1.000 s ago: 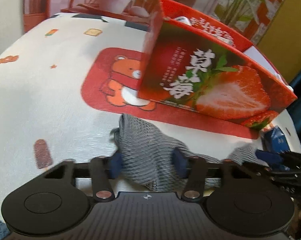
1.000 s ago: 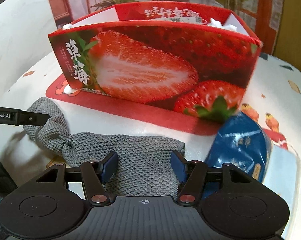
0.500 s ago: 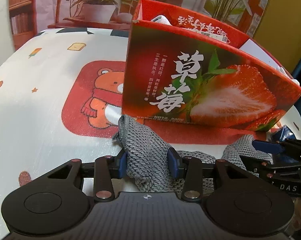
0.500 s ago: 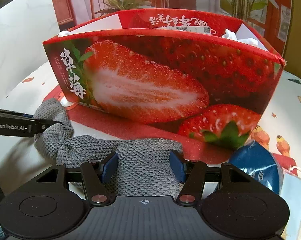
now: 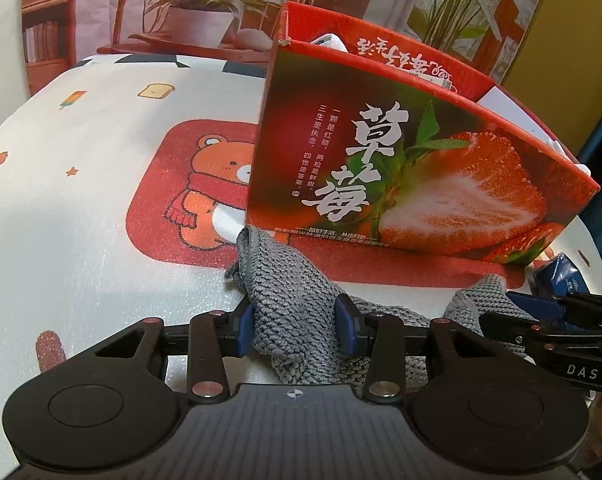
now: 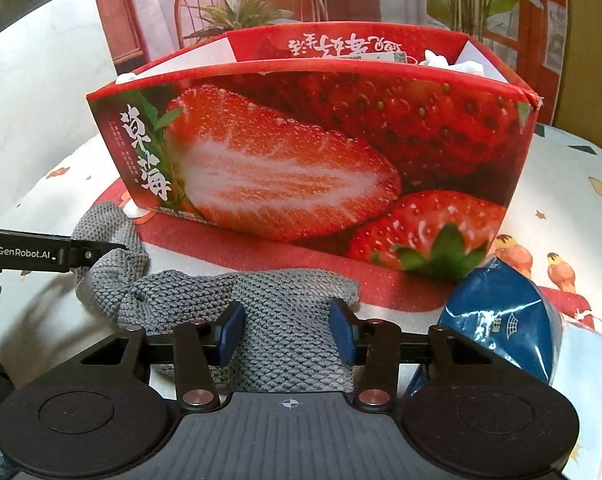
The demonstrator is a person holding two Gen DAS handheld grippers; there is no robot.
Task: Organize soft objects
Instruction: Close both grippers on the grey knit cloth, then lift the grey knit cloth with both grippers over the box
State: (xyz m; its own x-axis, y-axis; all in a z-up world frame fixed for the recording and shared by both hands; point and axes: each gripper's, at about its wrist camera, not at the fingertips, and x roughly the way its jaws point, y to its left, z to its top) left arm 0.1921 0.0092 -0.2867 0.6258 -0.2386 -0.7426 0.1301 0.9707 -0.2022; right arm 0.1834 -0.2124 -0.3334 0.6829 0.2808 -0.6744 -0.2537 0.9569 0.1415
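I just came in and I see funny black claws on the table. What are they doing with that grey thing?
A person is holding two grippers and tidying soft things. Both are on the same grey knitted cloth, which lies on the table in front of the strawberry box. The left gripper pinches one bunched end. The right gripper has just been closing on the other end, with the cloth between its pads. A blue packet lies beside the cloth. The cloth is not in the box yet.

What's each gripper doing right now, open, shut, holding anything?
Left gripper: shut on the grey knit cloth, one end bunched between its pads.
Right gripper: jaws have just been closing, now pinching the cloth's other end.
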